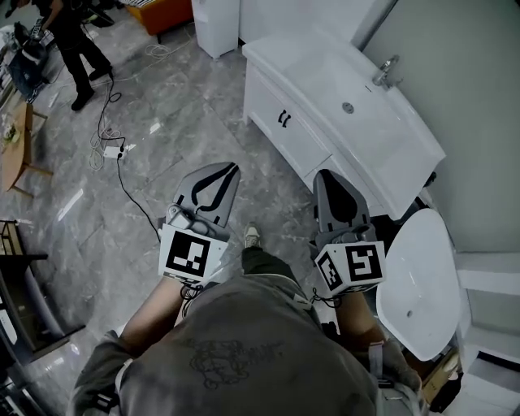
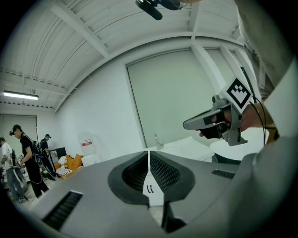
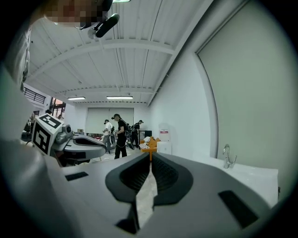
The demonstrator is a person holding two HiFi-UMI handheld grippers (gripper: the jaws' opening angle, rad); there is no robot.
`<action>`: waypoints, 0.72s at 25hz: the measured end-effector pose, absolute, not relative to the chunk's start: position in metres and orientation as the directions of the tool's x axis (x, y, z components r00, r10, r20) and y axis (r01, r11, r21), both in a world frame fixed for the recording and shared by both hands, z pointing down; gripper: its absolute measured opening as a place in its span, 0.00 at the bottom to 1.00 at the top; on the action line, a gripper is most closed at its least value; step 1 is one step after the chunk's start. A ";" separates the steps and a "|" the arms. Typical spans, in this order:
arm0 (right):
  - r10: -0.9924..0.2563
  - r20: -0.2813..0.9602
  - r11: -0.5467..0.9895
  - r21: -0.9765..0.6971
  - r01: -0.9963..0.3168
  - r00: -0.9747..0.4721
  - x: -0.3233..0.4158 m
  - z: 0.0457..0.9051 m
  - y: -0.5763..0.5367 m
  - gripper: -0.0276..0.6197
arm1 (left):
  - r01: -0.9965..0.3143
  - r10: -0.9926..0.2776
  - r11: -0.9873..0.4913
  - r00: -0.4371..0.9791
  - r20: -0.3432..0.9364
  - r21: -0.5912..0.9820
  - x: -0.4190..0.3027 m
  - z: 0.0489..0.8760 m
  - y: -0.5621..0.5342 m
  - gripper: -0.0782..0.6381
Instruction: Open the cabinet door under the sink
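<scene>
A white vanity cabinet stands under a long white sink with a chrome faucet. Its doors are closed, with two dark handles side by side. Both grippers hang above the grey floor in front of it, apart from the doors. My left gripper is shut and empty, pointing toward the cabinet front. The handles show below its fingertips in the left gripper view. My right gripper is also shut and empty, nearer the cabinet's right end. The faucet shows to its right.
A white oval fixture stands close on the right. Cables trail over the marble floor at left, near a wooden table. A person stands at the far left. A white unit stands beyond the vanity.
</scene>
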State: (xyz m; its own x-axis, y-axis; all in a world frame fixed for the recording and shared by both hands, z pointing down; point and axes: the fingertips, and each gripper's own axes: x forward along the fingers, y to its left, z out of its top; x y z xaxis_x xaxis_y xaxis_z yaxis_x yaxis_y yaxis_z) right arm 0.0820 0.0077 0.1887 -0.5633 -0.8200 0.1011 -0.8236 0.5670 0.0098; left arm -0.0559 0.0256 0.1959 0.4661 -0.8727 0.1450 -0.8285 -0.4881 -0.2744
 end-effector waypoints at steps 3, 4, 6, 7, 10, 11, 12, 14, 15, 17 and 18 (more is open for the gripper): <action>-0.814 0.121 0.570 -0.021 -0.821 -0.568 0.085 0.195 -0.032 0.09 | -0.828 -0.872 -0.489 0.460 0.167 -0.275 -0.052 0.197 -0.015 0.14; -0.813 0.130 0.568 -0.037 -0.822 -0.567 0.087 0.198 -0.045 0.09 | -0.827 -0.872 -0.490 0.457 0.177 -0.276 -0.050 0.198 -0.027 0.14; -0.806 0.144 0.573 -0.056 -0.817 -0.575 0.089 0.205 -0.069 0.09 | -0.826 -0.870 -0.492 0.453 0.194 -0.277 -0.046 0.201 -0.051 0.14; -0.799 0.149 0.581 -0.058 -0.812 -0.583 0.089 0.209 -0.080 0.09 | -0.825 -0.869 -0.492 0.451 0.202 -0.277 -0.044 0.203 -0.061 0.14; -0.786 0.157 0.596 -0.066 -0.800 -0.598 0.089 0.218 -0.108 0.09 | -0.825 -0.867 -0.494 0.443 0.227 -0.275 -0.040 0.211 -0.087 0.14; -0.786 0.158 0.595 -0.069 -0.801 -0.598 0.089 0.220 -0.116 0.09 | -0.828 -0.868 -0.492 0.440 0.232 -0.271 -0.040 0.213 -0.094 0.14; -0.789 0.158 0.591 -0.074 -0.804 -0.594 0.089 0.221 -0.124 0.09 | -0.830 -0.868 -0.489 0.436 0.236 -0.267 -0.040 0.215 -0.100 0.14; -0.799 0.161 0.574 -0.080 -0.815 -0.579 0.090 0.225 -0.137 0.09 | -0.831 -0.867 -0.491 0.435 0.244 -0.262 -0.039 0.220 -0.111 0.14; -0.805 0.163 0.565 -0.081 -0.821 -0.570 0.091 0.228 -0.143 0.10 | -0.829 -0.864 -0.495 0.437 0.251 -0.261 -0.039 0.223 -0.116 0.14; -0.817 0.167 0.546 -0.085 -0.834 -0.552 0.093 0.233 -0.154 0.10 | -0.822 -0.857 -0.507 0.445 0.261 -0.259 -0.039 0.229 -0.125 0.14; -0.823 0.170 0.535 -0.089 -0.840 -0.542 0.094 0.236 -0.159 0.10 | -0.821 -0.854 -0.511 0.449 0.264 -0.255 -0.038 0.232 -0.130 0.14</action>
State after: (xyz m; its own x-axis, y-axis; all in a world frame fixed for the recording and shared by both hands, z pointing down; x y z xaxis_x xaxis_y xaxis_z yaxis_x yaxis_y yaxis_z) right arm 0.0943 -0.1593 0.2360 -0.5420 -0.8230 0.1702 -0.8402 0.5348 -0.0893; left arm -0.0383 -0.1300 0.2317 0.4488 -0.8537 0.2640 -0.8210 -0.5106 -0.2555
